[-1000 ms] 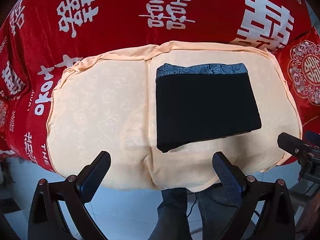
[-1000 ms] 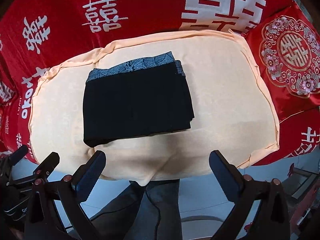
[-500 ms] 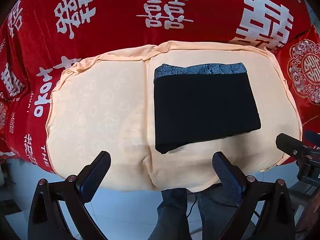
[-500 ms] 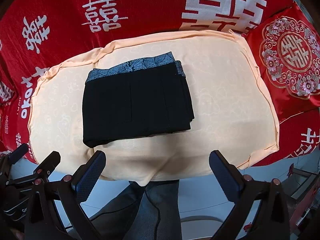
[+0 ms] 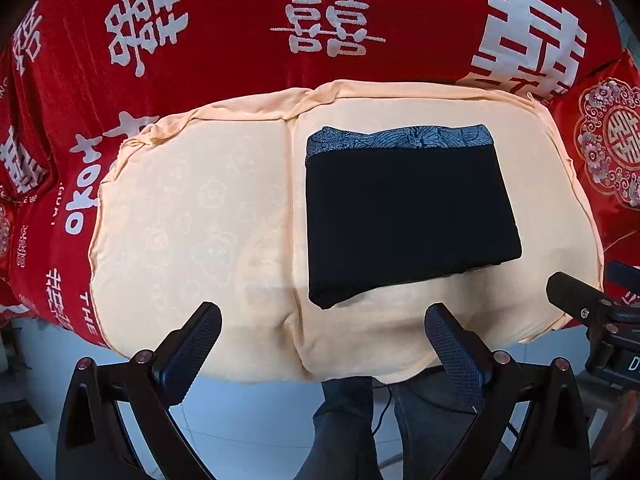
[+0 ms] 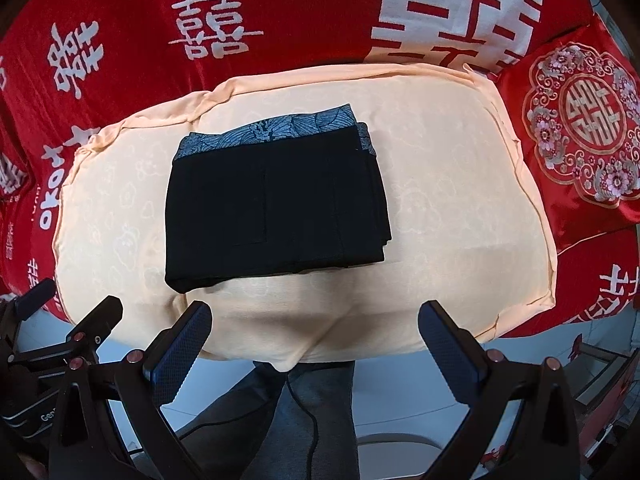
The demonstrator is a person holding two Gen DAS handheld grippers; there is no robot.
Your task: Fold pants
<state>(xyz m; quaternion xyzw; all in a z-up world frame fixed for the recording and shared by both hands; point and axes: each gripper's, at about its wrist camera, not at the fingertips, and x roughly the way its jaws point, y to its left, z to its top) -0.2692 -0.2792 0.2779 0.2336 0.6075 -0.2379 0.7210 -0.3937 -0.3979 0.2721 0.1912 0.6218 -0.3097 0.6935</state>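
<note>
Left wrist view: As the left hand-held gripper (image 5: pixel 322 342) hangs back over the near edge of the seat with its jaws spread wide and nothing between them, the black folded pants with a grey patterned waistband (image 5: pixel 408 216) lie as a flat rectangle on the peach-coloured cushion cover (image 5: pixel 192 208), right of its centre seam.

Pants placement: the waistband faces the red backrest cloth with white characters (image 5: pixel 320 12), and the neat packet suggests, as a judgement, that the folding is finished or nearly so.

Neighbour: the tip of the right hand-held gripper (image 5: pixel 576 304) shows at the right edge, apart from the garment.

Right wrist view: the right hand-held gripper (image 6: pixel 314 344) is likewise wide open and empty, held short of the pants (image 6: pixel 276 200), which sit left of centre on the cushion cover (image 6: pixel 460 208).

Fold detail: stacked layer edges show along the right side, slightly stepped, and the near left corner pokes out a little.

Surroundings: a red embroidered pillow with a round floral emblem (image 6: pixel 580 128) rests at the right end of the seat, well apart from the pants.

Why held so: both tools stay clear, probably to leave the fold undisturbed.
</note>
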